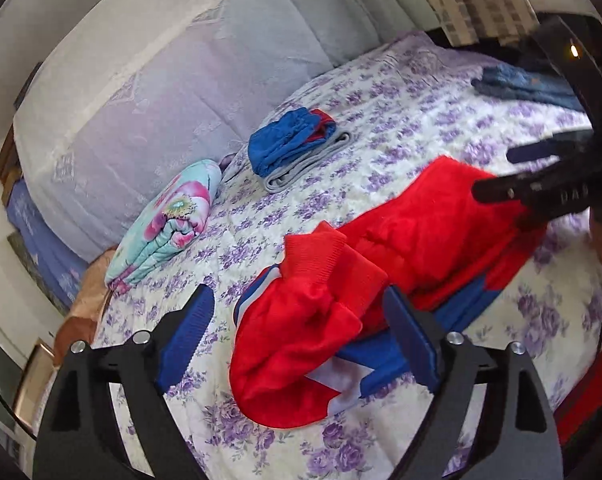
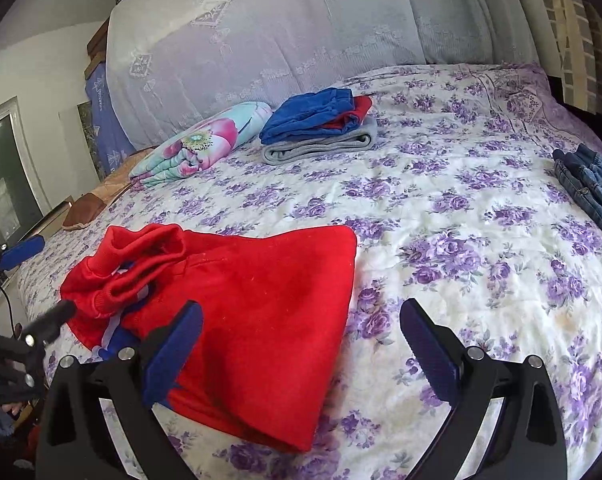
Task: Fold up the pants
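Note:
Red pants (image 1: 401,240) with blue and white trim lie on the floral bedspread (image 1: 381,128), folded over, their ribbed cuffs bunched toward the left gripper. In the right wrist view the pants (image 2: 261,304) lie flat, cuffs at the left. My left gripper (image 1: 301,332) is open and empty, its jaws on either side of the cuff end, just above it. My right gripper (image 2: 301,344) is open and empty over the pants' near right edge. It also shows in the left wrist view (image 1: 513,172), over the pants' far end.
A stack of folded blue, red and grey clothes (image 2: 321,124) and a folded floral blanket (image 2: 201,140) lie near the padded headboard (image 2: 301,20). Blue jeans (image 2: 589,184) lie at the bed's right edge. The bedspread (image 2: 461,240) is bare right of the pants.

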`<state>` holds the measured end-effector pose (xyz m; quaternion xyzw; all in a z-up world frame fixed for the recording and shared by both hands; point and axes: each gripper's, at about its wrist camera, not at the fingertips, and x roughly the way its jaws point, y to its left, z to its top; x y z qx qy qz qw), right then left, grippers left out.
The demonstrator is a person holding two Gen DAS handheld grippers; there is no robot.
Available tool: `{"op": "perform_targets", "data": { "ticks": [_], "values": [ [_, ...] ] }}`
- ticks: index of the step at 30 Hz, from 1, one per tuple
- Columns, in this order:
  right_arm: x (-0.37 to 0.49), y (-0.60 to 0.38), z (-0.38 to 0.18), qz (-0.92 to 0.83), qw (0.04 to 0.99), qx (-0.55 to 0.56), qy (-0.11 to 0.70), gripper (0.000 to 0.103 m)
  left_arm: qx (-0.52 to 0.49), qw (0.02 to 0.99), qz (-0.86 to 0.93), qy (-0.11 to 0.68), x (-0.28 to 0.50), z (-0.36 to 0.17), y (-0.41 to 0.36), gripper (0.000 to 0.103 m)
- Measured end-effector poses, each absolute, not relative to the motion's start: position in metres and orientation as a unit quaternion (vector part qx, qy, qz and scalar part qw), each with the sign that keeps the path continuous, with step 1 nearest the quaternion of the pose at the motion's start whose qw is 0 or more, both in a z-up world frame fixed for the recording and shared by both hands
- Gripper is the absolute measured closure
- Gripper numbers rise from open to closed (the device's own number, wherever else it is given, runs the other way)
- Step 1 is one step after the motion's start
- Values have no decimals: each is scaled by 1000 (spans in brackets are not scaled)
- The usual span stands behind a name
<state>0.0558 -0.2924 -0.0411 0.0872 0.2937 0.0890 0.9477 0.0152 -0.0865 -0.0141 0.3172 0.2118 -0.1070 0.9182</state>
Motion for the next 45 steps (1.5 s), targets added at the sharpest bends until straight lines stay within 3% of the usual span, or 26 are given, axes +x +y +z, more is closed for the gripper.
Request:
{"op": "perform_targets", "data": {
  "ticks": [4, 5, 6, 8, 11, 15, 20, 27, 34, 37, 39, 40, 43, 45],
  "values": [
    [55, -292, -42, 89, 947, 86, 296, 4, 319, 906, -123, 249, 40, -29, -90, 24],
    [56, -292, -43, 89, 947, 87, 297, 4, 321, 903, -122, 258, 47, -33, -89, 33],
    [56, -292, -43, 90, 946, 89, 297, 4, 322, 900, -122, 267, 52, -35, -89, 36],
    [56, -294, -44, 92, 946, 93, 298, 4, 315, 896, -138, 279, 56, -35, -85, 58],
    [57, -295, -46, 94, 944, 100, 300, 4, 292, 900, -153, 284, 57, -23, -78, 77],
    [57, -299, -48, 99, 941, 112, 303, 4, 212, 916, -167, 298, 62, 9, -57, 81],
    [57, -303, -48, 96, 939, 126, 304, 4, 181, 937, -166, 249, 61, 58, -64, 83],
    [33, -330, -33, 53, 951, 125, 278, 4, 225, 921, -252, 196, 42, 70, -154, 83],
    [1, -380, -15, -9, 958, 137, 252, 4, 257, 879, -306, 262, 45, -6, -217, 82],
    [-10, -391, -2, -23, 964, 135, 228, 4, 282, 860, -313, 289, 44, -44, -232, 66],
    [-12, -399, 1, -29, 964, 147, 220, 4, 294, 863, -301, 278, 38, -56, -234, 61],
    [-12, -402, 0, -29, 963, 154, 220, 4, 296, 866, -298, 273, 36, -55, -232, 58],
    [-7, -401, -3, -23, 960, 161, 226, 4, 259, 877, -303, 269, 33, -33, -212, 31],
    [-4, -393, -5, -13, 960, 155, 232, 4, 232, 895, -296, 242, 28, -7, -189, 22]
  ]
}}
